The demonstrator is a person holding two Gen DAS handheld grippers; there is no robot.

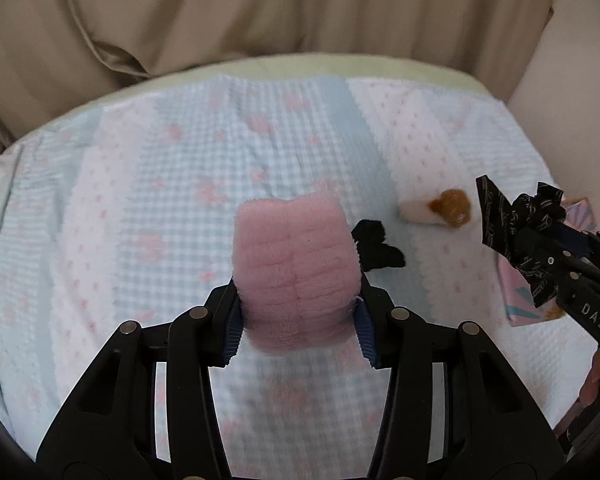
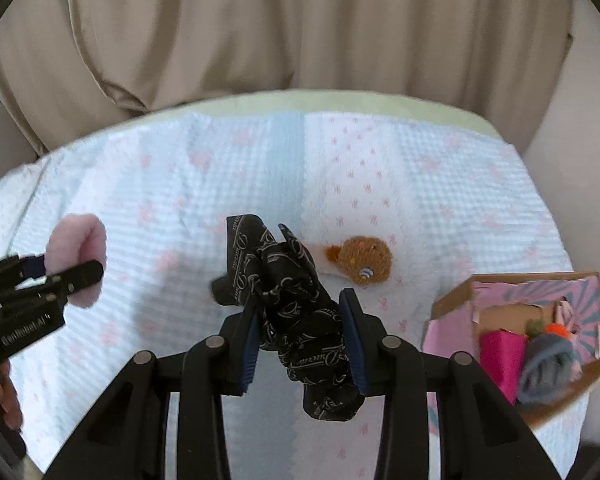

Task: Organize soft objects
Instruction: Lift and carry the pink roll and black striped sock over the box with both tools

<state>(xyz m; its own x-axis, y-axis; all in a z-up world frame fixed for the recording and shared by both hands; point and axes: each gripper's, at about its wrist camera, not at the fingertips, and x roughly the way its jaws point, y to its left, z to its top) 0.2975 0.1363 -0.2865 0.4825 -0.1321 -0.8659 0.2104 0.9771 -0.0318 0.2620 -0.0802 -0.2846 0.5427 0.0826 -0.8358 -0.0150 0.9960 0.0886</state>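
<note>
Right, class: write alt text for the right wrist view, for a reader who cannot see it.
The right gripper grips a crumpled black printed cloth above a pale blue and pink blanket. A brown knitted toy lies beyond it, and an open cardboard box of soft items sits right.

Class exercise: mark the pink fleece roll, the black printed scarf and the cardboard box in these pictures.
pink fleece roll [image 1: 296, 264], left wrist view, middle of its fuzzy front.
black printed scarf [image 2: 300, 316], right wrist view, bunched middle between the pads.
cardboard box [image 2: 452, 304], right wrist view, near pink wall.
</note>
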